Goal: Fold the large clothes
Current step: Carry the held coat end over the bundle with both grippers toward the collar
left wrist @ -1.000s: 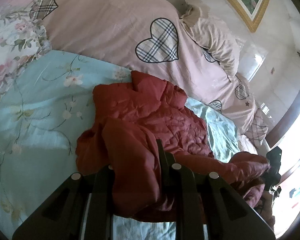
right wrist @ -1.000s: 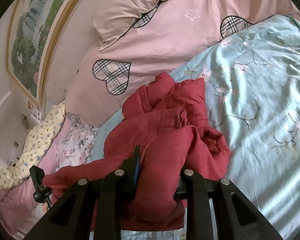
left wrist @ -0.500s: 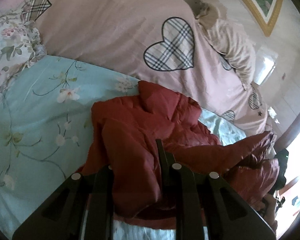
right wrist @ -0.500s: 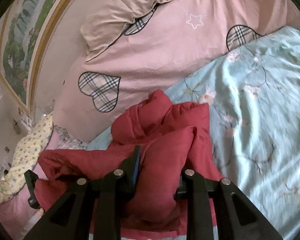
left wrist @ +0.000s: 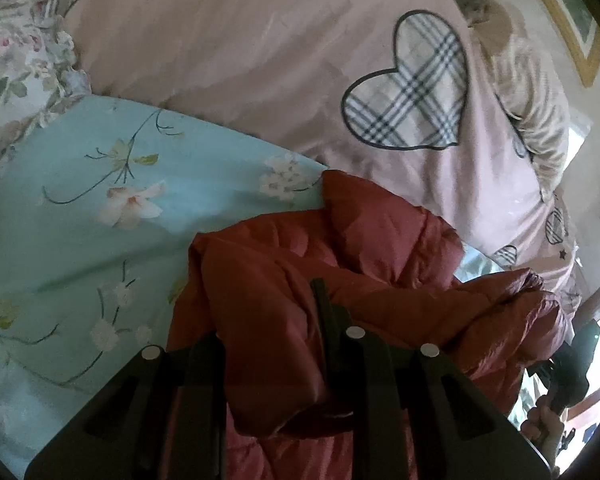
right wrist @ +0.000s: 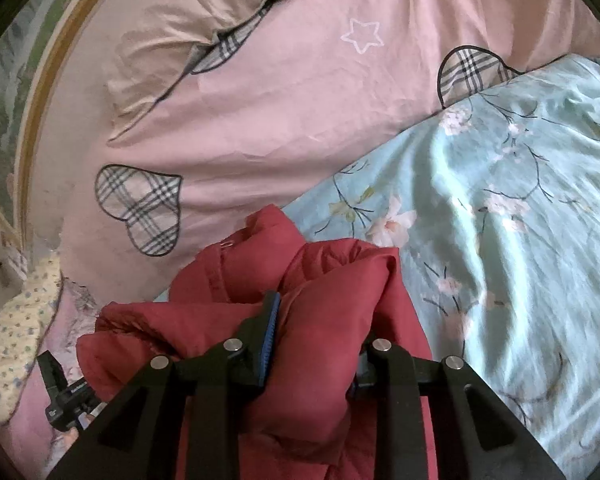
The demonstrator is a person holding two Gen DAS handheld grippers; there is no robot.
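Both the left gripper and right gripper are clamped on folds of the puffy dark-red quilted jacket, bunched on the bed's light-blue floral sheet.

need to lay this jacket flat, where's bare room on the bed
Free: the light blue floral sheet, between the red jacket and the pink heart-print duvet. Crowded: the floral pillow and duvet along its edge. Both the left gripper and right gripper grip jacket folds.
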